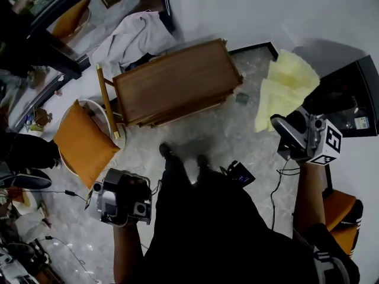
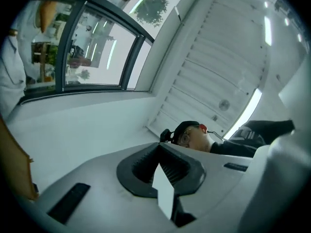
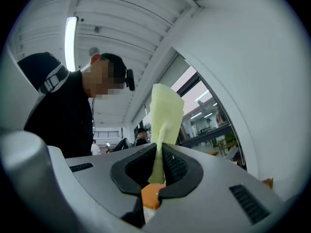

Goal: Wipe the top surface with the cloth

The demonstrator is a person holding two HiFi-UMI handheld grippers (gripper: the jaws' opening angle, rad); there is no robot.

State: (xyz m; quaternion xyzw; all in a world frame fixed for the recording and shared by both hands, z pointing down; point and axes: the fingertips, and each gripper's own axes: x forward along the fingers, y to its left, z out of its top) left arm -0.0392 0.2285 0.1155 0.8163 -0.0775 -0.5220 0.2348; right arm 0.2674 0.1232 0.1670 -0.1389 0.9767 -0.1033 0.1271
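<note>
Clamping the pale yellow cloth (image 1: 285, 90), the right tool (image 1: 282, 128) sits off the right end of the brown rectangular wooden bench (image 1: 174, 81), whose length runs leftward from there; the left tool (image 1: 121, 199), jaws together on nothing, hangs back from its near edge.

Floor (image 1: 237, 129): pale grey, marbled. I log the wooden worktop (image 1: 174, 78) standing on it close to the white wall, top face brown and seen at a slant. Just left of it an orange cushion (image 1: 83, 144) rests on a pale round seat (image 1: 98, 104). White fabric (image 1: 133, 37) is heaped behind the worktop; I cannot tell what it rests on. A small dark square (image 1: 242, 98) lies near the worktop's right corner. A black cable (image 1: 50, 191) trails at lower left.
</note>
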